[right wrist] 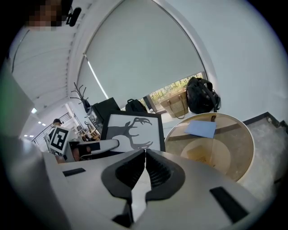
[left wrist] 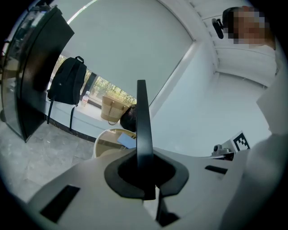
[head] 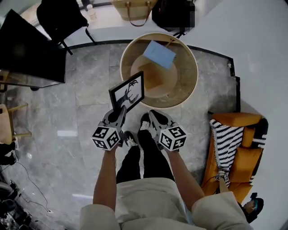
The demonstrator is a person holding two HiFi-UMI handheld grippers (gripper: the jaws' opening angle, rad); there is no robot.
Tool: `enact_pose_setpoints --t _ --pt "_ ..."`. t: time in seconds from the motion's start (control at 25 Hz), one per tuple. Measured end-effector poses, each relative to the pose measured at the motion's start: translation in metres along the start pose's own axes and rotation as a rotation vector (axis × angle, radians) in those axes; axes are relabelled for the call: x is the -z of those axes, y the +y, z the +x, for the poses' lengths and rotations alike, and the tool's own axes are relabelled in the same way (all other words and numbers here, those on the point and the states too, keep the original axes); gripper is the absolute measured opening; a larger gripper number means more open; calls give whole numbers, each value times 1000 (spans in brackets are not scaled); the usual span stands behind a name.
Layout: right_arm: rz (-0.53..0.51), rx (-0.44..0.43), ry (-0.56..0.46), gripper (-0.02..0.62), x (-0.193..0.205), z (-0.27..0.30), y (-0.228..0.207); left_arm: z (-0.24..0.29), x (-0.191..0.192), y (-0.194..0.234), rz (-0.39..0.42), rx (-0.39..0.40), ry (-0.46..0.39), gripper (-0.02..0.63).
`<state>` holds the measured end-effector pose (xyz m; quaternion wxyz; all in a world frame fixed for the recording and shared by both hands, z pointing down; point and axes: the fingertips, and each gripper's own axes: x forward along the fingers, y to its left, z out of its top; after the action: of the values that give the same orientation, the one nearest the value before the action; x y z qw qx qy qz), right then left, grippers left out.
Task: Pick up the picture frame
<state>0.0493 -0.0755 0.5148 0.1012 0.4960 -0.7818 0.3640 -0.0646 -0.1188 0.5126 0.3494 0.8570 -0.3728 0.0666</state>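
Note:
The picture frame is black with a deer-antler silhouette on white, and it hangs in the air over the near edge of the round table. My left gripper is shut on its lower edge; in the left gripper view the frame stands edge-on between the pads. In the right gripper view the frame shows face-on at the left. My right gripper is beside it, shut with nothing between its fingers; its ribbed pads meet.
A round glass-topped table with a blue sheet stands ahead. A dark screen is at the left. An orange chair with a striped cushion is at the right. Bags line the far ledge.

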Motion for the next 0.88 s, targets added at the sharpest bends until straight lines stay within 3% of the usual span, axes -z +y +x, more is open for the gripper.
enact_pose_setpoints --t 0.28,0.52,0.76,0.88 --pt "7 36 -143 35 -67 -50 31 -55 -56 -35 10 -42 -102 26" --pt "141 76 -300 35 -122 -116 32 -92 -121 -86 -16 -83 -246 26" --pt "-83 81 -242 35 -135 -161 56 -124 -159 -133 129 -76 -272 26" --pt "-142 101 -240 35 -142 -184 66 -144 -169 -148 200 -108 -277 26"
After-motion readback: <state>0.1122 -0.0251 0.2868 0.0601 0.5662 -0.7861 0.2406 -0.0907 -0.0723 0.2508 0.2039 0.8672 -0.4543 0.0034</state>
